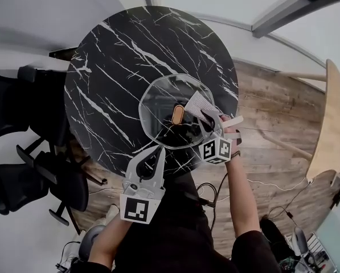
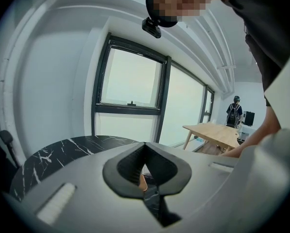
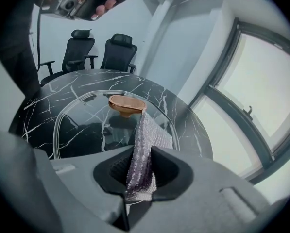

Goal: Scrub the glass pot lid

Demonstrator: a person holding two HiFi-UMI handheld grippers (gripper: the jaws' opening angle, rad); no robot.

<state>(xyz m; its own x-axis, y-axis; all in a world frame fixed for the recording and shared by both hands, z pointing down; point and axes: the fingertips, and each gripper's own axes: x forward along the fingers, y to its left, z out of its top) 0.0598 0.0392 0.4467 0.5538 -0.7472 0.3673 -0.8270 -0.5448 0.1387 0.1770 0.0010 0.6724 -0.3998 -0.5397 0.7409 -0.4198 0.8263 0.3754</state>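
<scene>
Lid lies flat, knob up, on the near right part of the round marble table.

At far left, off the table, stand two office chairs, well clear of the work. The left gripper reaches in from the near side. Its jaws are pressed together right at the lid's near rim, and whether they nip the glass I cannot tell. The left part of the lid is bare glass, with no suds or streaks showing.

Just right of the knob, the cloth rests on the glass, and the right gripper pinches its near end tight. I judge the scrubbing is under way or only starting. Nothing shows how much glass has been covered, so the left and far parts likely remain to do.

The lid's near rim sits close to the table's near edge, so strokes toward the person could push it off unless the left gripper steadies it. Far and left there is plenty of open marble. To the right lies wood floor, then a wooden table well apart.
</scene>
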